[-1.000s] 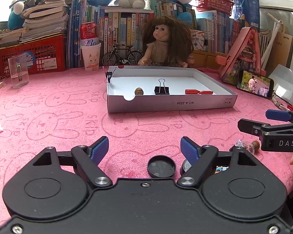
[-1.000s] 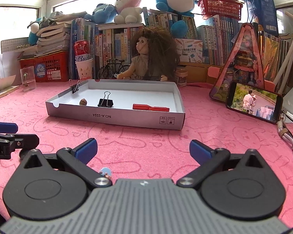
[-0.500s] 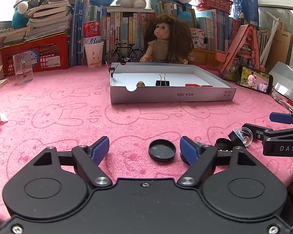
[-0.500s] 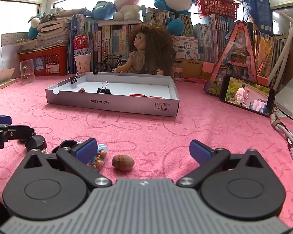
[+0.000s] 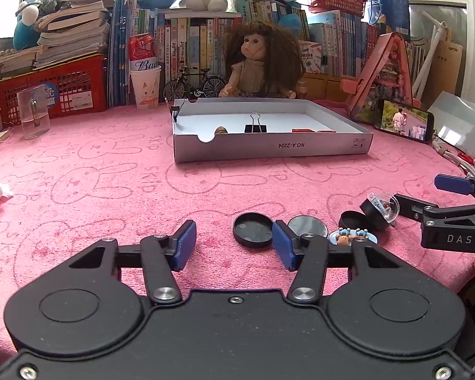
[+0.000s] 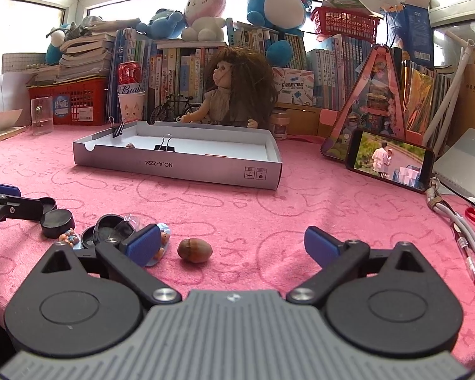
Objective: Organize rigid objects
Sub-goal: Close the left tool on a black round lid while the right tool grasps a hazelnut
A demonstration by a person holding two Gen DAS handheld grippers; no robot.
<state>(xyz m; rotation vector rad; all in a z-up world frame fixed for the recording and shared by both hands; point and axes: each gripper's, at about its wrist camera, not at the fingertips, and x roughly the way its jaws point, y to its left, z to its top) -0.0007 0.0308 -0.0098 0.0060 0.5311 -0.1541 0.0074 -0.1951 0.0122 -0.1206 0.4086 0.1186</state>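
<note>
Left tool [image 5: 234,245]: your jaws have just been closing, still spread, nothing between them.
Right tool [image 6: 231,243]: spread wide, empty.
Acorn [image 6: 194,250]: on the table [image 6: 300,221], just ahead of your right tool, toward its left finger.
Black lid [image 5: 252,230]: on the table, just beyond your left tool.

Fuzzy pink cloth table cover [image 5: 110,190], matt cardboard tray [image 5: 269,152], seemingly plastic black lid [image 5: 252,229]

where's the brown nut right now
In the right wrist view the brown nut lies on the pink cloth between the open right gripper fingers, nearer the left one, beside the small figurine.
</note>
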